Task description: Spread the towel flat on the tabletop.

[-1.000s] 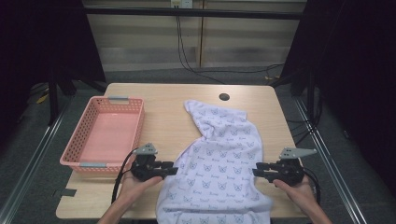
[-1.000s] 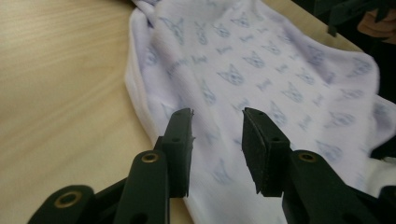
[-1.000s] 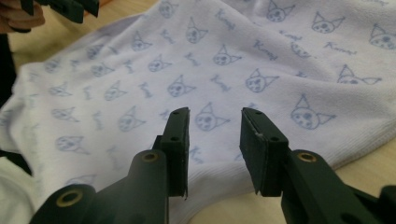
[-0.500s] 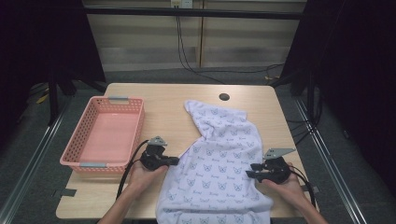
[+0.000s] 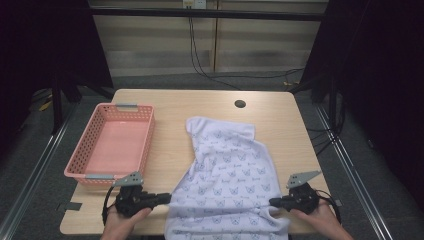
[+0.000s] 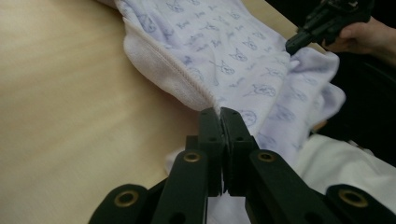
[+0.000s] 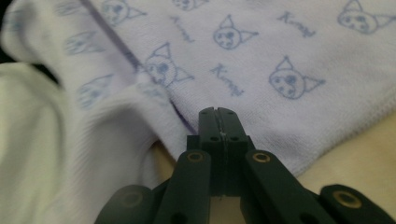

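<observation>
Both sets of jaws are clamped on the towel (image 5: pixel 227 185) now: left gripper (image 5: pixel 167 198) pinching its near left hem, right gripper (image 5: pixel 272 202) its near right edge. It looks soft, light and floppy, so the edges suit gripping. Beyond the left jaws sits the basket (image 5: pixel 84 172), well apart; nothing blocks.

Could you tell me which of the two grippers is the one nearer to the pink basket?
The left gripper, clamped on the cloth's left edge, just below the pink basket; the right gripper grips the far edge.
</observation>
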{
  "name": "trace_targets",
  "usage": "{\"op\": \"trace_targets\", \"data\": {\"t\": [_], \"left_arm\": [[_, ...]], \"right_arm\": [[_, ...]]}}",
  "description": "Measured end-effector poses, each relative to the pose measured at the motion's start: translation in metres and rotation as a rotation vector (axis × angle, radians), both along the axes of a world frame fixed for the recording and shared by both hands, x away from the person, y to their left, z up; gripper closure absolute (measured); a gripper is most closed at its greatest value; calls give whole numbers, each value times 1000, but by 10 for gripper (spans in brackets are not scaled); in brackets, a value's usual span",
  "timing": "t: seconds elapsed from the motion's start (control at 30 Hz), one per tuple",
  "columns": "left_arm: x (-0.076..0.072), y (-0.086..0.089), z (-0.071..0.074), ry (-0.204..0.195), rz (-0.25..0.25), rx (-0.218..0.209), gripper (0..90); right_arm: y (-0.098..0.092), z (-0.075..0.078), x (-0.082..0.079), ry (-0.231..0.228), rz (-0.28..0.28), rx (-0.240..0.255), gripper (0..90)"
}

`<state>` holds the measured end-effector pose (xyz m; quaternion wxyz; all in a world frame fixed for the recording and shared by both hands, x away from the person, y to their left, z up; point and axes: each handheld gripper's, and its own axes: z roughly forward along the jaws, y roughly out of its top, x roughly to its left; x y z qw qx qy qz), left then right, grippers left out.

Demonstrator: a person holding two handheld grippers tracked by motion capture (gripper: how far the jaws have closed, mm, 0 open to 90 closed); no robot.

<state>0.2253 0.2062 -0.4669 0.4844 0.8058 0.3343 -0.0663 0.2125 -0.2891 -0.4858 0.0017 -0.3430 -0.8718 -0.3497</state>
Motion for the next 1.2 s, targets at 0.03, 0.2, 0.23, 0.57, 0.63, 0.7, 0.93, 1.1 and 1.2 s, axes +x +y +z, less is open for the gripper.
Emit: {"op": "trace_targets", "data": {"t": [0.03, 0.2, 0.23, 0.57, 0.63, 0.7, 0.93, 1.1, 1.2], "left_arm": [[-4, 1, 0, -4, -2, 8, 879], [0, -5, 9, -40, -5, 9, 729], [3, -7, 11, -45, -3, 12, 692], [75, -57, -13, -28, 58, 138, 578], [80, -59, -19, -2, 44, 172, 567], [81, -59, -22, 11, 35, 186, 570], [79, -58, -28, 39, 6, 204, 882], [73, -44, -19, 31, 37, 104, 885], [68, -40, -16, 23, 34, 85, 884]], "right_arm": [[1, 2, -9, 3, 33, 16, 900], [-4, 15, -23, -41, 46, 89, 821], [-5, 16, -21, -54, 38, 104, 782], [0, 15, 45, -159, -123, 89, 584], [-2, 14, 60, -168, -150, 94, 581], [-2, 13, 74, -184, -187, 76, 566], [-2, -3, 110, -195, -284, 16, 547], [4, -8, 117, -174, -282, 17, 877], [-5, 0, 109, -190, -296, 15, 887]]}}
